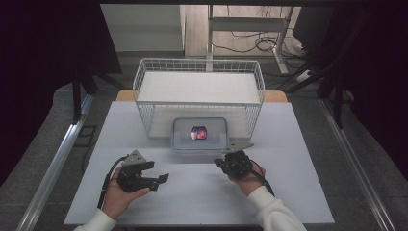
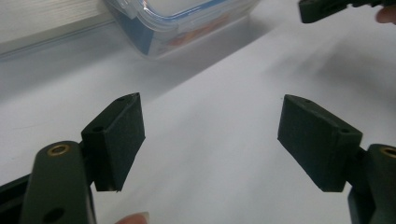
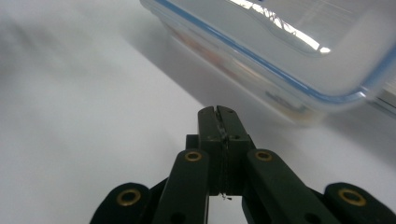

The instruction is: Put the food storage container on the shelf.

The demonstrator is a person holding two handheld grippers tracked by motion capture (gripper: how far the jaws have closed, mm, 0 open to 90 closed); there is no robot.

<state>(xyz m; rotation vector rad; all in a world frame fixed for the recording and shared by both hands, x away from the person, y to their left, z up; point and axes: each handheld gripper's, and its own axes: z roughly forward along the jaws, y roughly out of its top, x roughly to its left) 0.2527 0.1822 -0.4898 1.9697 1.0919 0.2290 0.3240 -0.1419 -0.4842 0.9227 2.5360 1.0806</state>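
A clear plastic container (image 1: 211,126) with a blue-rimmed lid lies at the table's middle, against the open front of the wire basket. Through the lid I see a small red and dark item (image 1: 199,133). My left gripper (image 1: 158,172) hovers at the front left, its jaws open and pointing right with nothing between them (image 2: 210,140). The container (image 2: 177,23) shows ahead of it. My right gripper (image 1: 221,162) is shut on nothing just off the container's front right corner. Its closed tips (image 3: 218,112) point at the container's side (image 3: 289,56), a short way from it.
A white wire basket (image 1: 198,62) with an upper shelf stands at the back of the white table (image 1: 288,183). Behind it are a desk frame and cables on the floor. Metal rails run along both sides of the table.
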